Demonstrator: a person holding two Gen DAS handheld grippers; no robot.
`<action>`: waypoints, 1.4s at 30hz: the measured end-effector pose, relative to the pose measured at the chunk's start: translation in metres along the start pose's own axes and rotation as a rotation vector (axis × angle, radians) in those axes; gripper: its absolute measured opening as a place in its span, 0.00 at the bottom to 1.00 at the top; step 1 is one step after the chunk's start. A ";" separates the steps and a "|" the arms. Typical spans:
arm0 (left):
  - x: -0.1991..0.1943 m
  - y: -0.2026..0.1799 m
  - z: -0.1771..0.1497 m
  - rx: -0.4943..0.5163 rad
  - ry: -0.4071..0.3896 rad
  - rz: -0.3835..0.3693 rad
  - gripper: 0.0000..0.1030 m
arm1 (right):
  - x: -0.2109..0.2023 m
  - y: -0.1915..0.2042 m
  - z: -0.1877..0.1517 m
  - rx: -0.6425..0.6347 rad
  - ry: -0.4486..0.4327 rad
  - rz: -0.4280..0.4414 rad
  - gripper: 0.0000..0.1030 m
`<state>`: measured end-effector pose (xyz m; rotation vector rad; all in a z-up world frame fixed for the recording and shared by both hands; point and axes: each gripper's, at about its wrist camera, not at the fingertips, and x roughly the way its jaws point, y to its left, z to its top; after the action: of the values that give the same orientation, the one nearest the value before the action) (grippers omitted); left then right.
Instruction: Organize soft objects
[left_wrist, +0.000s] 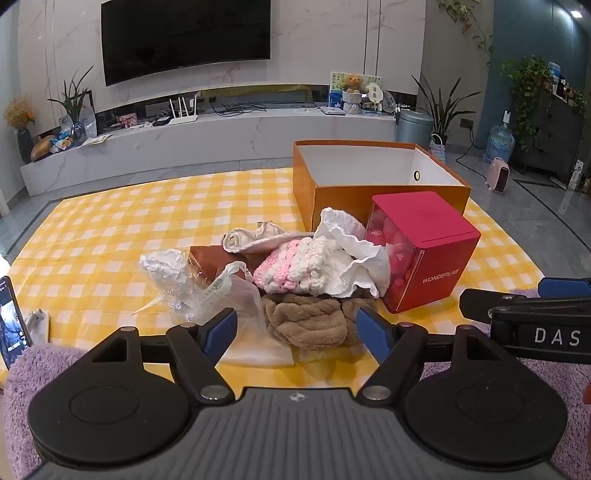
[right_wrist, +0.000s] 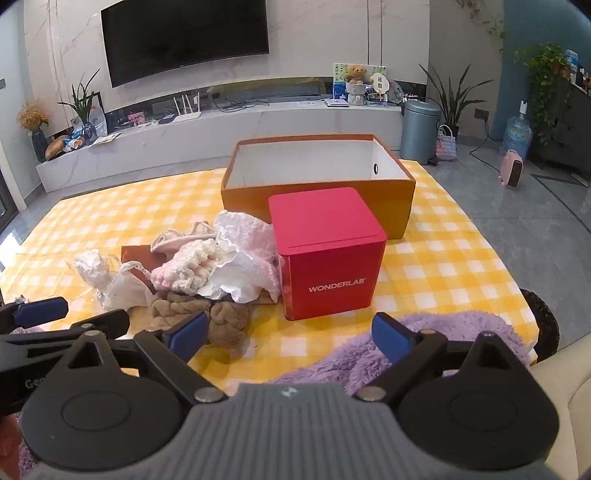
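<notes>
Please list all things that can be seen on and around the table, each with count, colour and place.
box: 1, orange, open, far side of the table
tin: 1, red, before the box
knit: 1, pink-white, on the pile
fleece: 1, brown, pile's near edge
bags: several, clear, left of the pile
cloth: 1, yellow check, on the table
rug: 1, purple, near edge
phone: 1, dark, far left
left claw: 1, black-blue, open, empty
right claw: 1, black-blue, open, empty
</notes>
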<state>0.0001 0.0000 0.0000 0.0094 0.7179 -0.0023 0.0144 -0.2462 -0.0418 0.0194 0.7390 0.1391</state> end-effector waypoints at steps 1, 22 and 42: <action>0.000 0.000 0.000 -0.001 0.000 0.001 0.85 | 0.000 0.000 0.000 0.007 0.000 0.004 0.91; 0.001 0.000 0.000 -0.005 0.000 -0.009 0.85 | 0.003 -0.002 0.001 0.003 0.006 -0.026 0.94; 0.002 0.001 0.000 -0.006 0.002 -0.011 0.85 | 0.006 -0.003 0.000 0.005 0.017 -0.028 0.95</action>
<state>0.0015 0.0010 -0.0007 -0.0002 0.7203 -0.0102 0.0191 -0.2482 -0.0454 0.0129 0.7559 0.1112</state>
